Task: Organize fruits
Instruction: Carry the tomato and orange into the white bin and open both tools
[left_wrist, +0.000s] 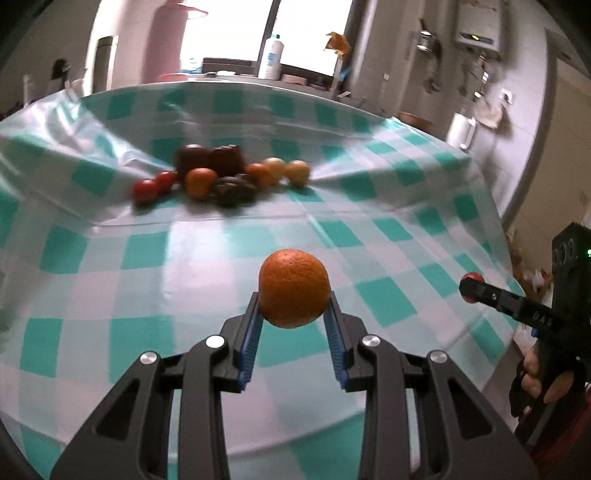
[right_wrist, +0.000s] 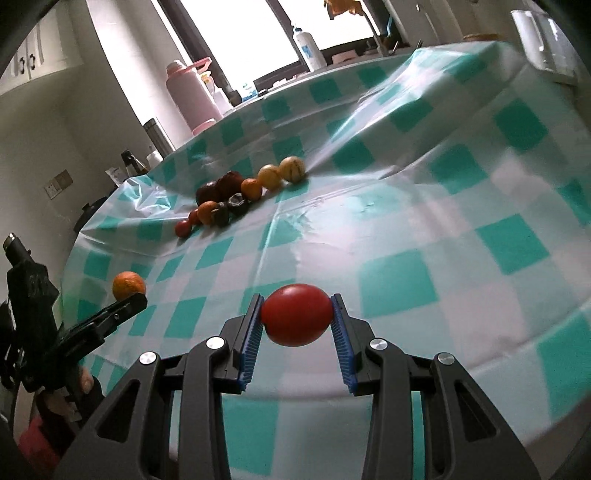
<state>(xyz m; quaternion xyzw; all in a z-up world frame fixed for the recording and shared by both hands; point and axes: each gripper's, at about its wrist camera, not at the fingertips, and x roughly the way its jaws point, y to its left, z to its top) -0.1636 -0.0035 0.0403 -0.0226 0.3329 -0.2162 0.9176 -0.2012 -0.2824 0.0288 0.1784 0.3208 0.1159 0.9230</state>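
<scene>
The left claw (left_wrist: 294, 314) tilts down over the checked counter (left_wrist: 184, 258), pinching an orange (left_wrist: 293, 288) between its blue pads. Beside it, the right claw (right_wrist: 297, 319) angles down likewise, pinching a red tomato (right_wrist: 296, 314). A row of other fruit (right_wrist: 240, 195) lies well beyond both.

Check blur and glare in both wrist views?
Left wrist: fruit pile is smeared, the held orange sharp, the window blown out. Right wrist: pile crisper, held tomato sharp, glare streaks the tablecloth.
</scene>
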